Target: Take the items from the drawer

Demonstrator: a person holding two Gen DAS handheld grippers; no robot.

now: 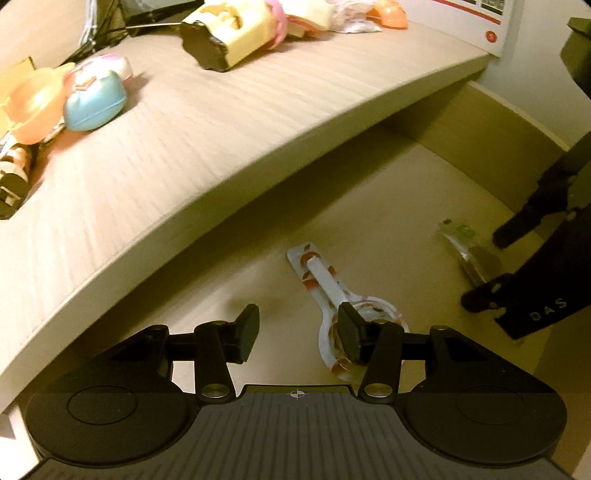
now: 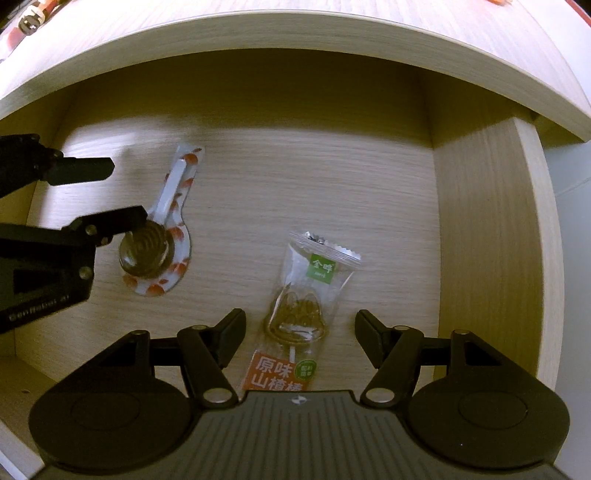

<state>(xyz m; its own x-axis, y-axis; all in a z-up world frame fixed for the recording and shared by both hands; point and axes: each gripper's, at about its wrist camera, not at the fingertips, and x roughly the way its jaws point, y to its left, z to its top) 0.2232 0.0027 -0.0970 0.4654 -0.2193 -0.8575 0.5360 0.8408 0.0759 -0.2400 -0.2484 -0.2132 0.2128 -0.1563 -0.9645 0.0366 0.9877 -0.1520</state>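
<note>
The open drawer [image 2: 295,177] holds two wrapped sweets. A round brown lollipop [image 2: 155,243] in a clear wrapper with red marks lies at its left. My left gripper [image 1: 299,332] is open just above the drawer floor; its right finger [image 1: 349,332] is over the lollipop [image 1: 325,284] head, with the stick off to the right of the gap. A clear packet [image 2: 306,302] with a green label and an orange end lies between the spread fingers of my open right gripper [image 2: 301,332]. Neither gripper holds anything.
The desk top [image 1: 184,147] overhangs the drawer's back. On it lie a blue toy case [image 1: 94,99], an orange bowl [image 1: 33,103] and a yellow and black toy [image 1: 229,33]. The drawer's right wall [image 2: 491,240] stands close to my right gripper.
</note>
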